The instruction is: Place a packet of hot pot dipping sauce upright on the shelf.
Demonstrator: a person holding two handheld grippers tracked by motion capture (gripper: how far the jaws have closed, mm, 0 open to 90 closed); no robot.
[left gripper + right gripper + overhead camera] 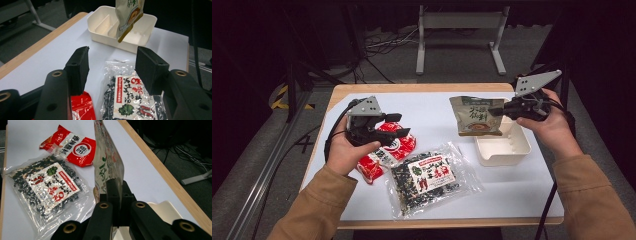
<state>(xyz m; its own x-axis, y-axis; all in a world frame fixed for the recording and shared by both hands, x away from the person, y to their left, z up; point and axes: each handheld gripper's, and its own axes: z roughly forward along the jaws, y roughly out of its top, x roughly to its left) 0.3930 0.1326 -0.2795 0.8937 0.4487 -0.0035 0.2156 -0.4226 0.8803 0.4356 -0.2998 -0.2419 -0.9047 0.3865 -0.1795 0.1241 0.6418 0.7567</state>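
From the high view, the right tool (pixel 503 111) pinches a soup pouch (pixel 476 116) by its edge, so it hangs over the white tray (pixel 503 148), ready to drop in. In the left gripper view, the left tool (pixel 112 67) is spread and empty above the seaweed bag (pixel 130 96). In the right gripper view, the pads squeeze the pouch flat, and the red packet (pixel 72 146) lies on the worktop (pixel 27 135).
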